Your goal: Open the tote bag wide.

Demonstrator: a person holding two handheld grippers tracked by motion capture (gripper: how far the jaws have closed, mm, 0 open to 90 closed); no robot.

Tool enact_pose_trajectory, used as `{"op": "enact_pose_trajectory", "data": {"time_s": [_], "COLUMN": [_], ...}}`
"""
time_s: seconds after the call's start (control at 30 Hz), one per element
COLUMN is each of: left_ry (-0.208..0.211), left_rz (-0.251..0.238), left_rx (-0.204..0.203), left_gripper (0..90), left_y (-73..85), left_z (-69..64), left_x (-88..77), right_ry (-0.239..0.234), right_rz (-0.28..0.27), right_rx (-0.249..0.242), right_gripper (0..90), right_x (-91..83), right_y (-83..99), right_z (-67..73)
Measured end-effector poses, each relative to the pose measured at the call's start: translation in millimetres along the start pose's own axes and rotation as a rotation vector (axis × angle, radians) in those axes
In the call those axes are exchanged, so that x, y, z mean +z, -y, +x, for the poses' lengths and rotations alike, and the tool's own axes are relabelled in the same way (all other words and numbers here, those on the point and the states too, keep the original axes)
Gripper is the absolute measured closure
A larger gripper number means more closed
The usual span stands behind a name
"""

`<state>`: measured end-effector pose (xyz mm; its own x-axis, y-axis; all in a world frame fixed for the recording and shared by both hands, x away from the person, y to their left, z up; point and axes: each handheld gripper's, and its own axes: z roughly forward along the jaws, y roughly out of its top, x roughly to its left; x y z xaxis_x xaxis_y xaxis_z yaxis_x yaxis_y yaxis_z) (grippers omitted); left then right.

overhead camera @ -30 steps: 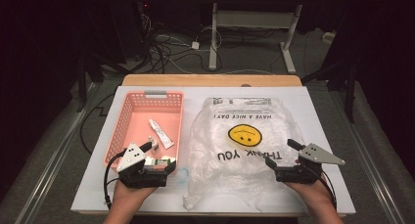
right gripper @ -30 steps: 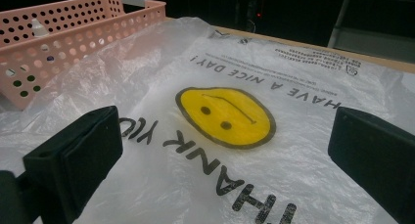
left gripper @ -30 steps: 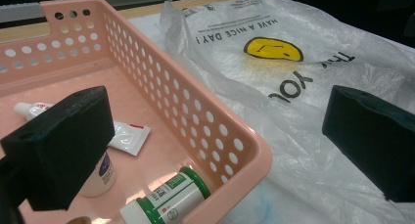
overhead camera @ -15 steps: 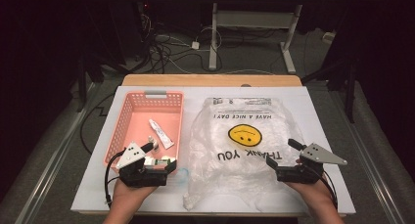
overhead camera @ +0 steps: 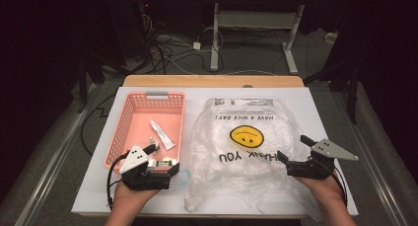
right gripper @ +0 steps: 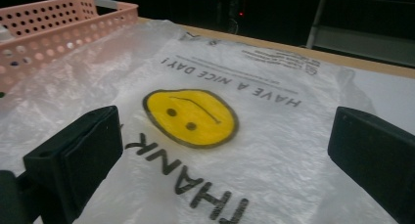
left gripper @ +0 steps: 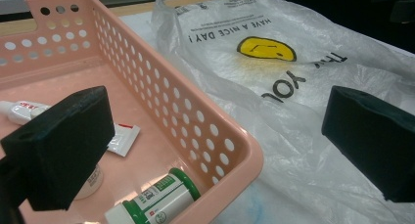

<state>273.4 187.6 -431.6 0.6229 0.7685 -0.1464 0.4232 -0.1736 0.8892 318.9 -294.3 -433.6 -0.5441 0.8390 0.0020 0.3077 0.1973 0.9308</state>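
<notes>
Left tongs (overhead camera: pixel 165 159): lower left of the high view, at the near right corner of the basket (overhead camera: pixel 129 118), jaws wide apart and holding nothing; in the left gripper view one jaw hangs over the basket's inside, the other over the bag. Right tongs (overhead camera: pixel 295 149): lower right, at the bag's right edge, jaws wide apart, empty. Bag (overhead camera: pixel 246 152): clear plastic, yellow smiley and "THANK YOU" print, lying crumpled at centre of the white table (overhead camera: pixel 325 107), just beside the basket. Basket: pink, perforated, left of centre. Contents: white tube (overhead camera: pixel 162 135) mid-basket; green-capped bottle (left gripper: pixel 156 199) lying on its side in the near corner; a small white bottle (left gripper: pixel 90 177) partly hidden behind the jaw.
</notes>
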Motion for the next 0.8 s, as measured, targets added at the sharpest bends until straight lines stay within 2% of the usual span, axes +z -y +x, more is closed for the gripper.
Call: {"op": "enact_pose_trajectory", "data": {"time_s": [0.1,0.17,0.23,0.27,0.37,0.5,0.53,0.57,0.73,0.8], "left_ry": [-0.003,-0.019,-0.025,-0.009,-0.025,-0.033,-0.033,-0.008,-0.009,-0.016], "left_rz": [0.013,0.019,0.020,0.027,0.030,0.026,0.026,0.053,0.054,0.059], "left_rx": [-0.002,-0.003,-0.001,-0.002,0.020,0.024,0.024,0.018,0.013,0.014], "left_gripper": [0.0,0.0,0.0,0.0,0.0,0.0,0.0,0.0,0.0,0.0], "left_y": [-0.1,0.0,-0.1,-1.2,-2.7,-3.4,-3.4,-4.5,-5.6,-5.1], "left_z": [0.0,0.3,0.2,0.5,-0.8,-1.4,-1.4,-0.5,-2.1,-1.7], "left_x": [0.2,-0.5,-0.6,-0.2,-1.5,-3.3,-3.3,-2.7,-2.5,-1.8], "right_ry": [0.025,0.039,0.058,0.063,0.085,0.102,0.106,0.107,0.124,0.112], "right_rz": [0.003,0.007,0.029,0.038,0.070,0.115,0.127,0.136,0.188,0.215], "right_rx": [0.004,0.009,-0.001,0.005,0.023,0.066,0.079,0.088,0.139,0.151], "right_gripper": [0.3,0.3,0.3,0.3,0.4,3.2,4.8,6.7,21.4,25.9], "right_x": [1.8,4.4,8.9,11.4,21.2,38.0,42.4,47.0,71.5,83.2], "right_y": [-4.1,-7.2,-9.8,-10.4,-11.4,-11.4,-11.8,-12.2,-13.4,-14.2], "right_z": [-9.2,-16.6,-25.8,-31.3,-48.7,-73.7,-79.6,-85.4,-111.1,-117.9]}}
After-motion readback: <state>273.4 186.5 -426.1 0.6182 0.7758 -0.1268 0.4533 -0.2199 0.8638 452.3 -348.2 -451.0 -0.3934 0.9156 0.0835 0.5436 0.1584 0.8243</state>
